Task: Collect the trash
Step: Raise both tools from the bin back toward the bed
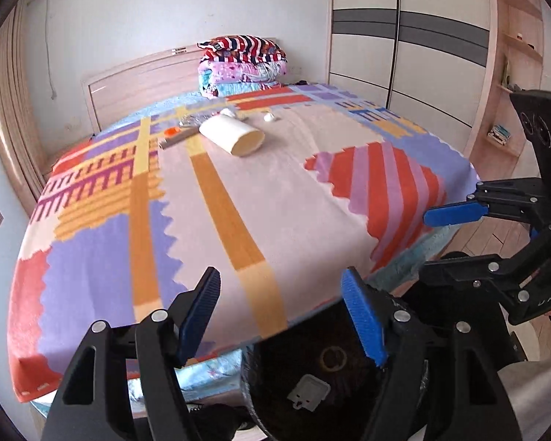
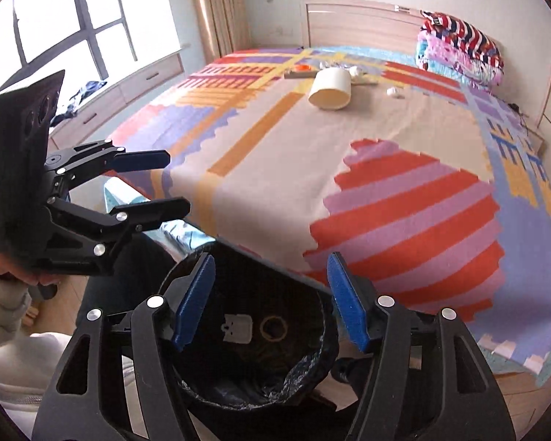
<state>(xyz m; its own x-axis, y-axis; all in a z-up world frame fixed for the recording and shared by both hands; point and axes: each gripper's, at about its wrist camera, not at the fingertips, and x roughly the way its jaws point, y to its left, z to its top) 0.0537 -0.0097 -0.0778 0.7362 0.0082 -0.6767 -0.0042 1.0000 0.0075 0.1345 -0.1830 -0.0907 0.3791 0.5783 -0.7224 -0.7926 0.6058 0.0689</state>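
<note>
Bedspread (image 1: 260, 191) carries my remaining trash, a cream cup (image 1: 233, 136) on its side near the headboard edge, while the black bin (image 2: 275, 364) at the foot edge sits beneath my left gripper (image 1: 281, 316) and right gripper (image 2: 272, 299), both released and empty.

Left gripper (image 1: 281, 316) and right gripper (image 2: 272, 299) both gape, empty.

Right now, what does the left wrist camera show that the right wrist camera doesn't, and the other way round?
Only the left wrist view shows the white sliding-door wardrobe and wooden corner shelves. Only the right wrist view shows the large window and beige curtain. Both share the colourful patterned bedspread, the white cylindrical cup lying on its side, and the black trash bin below both open grippers.
</note>
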